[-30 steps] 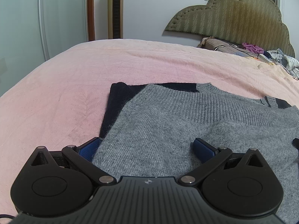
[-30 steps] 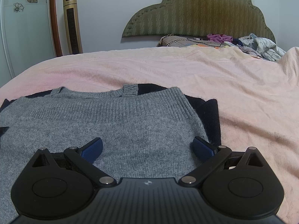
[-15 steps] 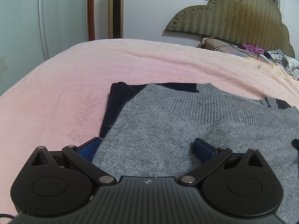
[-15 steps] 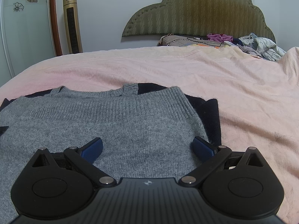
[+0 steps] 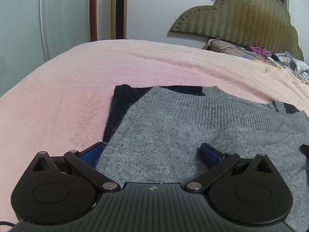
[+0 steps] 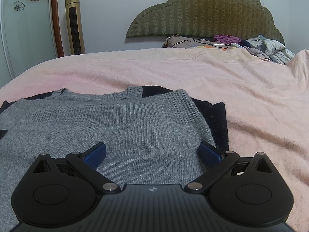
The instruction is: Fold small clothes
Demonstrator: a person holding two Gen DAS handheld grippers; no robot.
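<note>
A grey knit sweater (image 5: 193, 127) (image 6: 119, 127) lies folded flat on a dark navy garment (image 5: 123, 104) (image 6: 214, 116) on the pink bed cover. My left gripper (image 5: 152, 151) is open low over the sweater's near left edge, its left blue pad (image 5: 92, 151) just off the knit and its right pad (image 5: 210, 153) over it. My right gripper (image 6: 152, 151) is open low over the near right part, with its right pad (image 6: 210, 152) at the sweater's right edge. Nothing is held between either pair of fingers. Contact with the knit cannot be told.
The pink bed cover (image 5: 77, 89) (image 6: 251, 96) spreads wide around the clothes. A pile of loose clothes (image 6: 251, 44) (image 5: 285, 61) lies by the olive headboard (image 6: 208, 11). A gold tower fan (image 6: 74, 23) stands by the wall.
</note>
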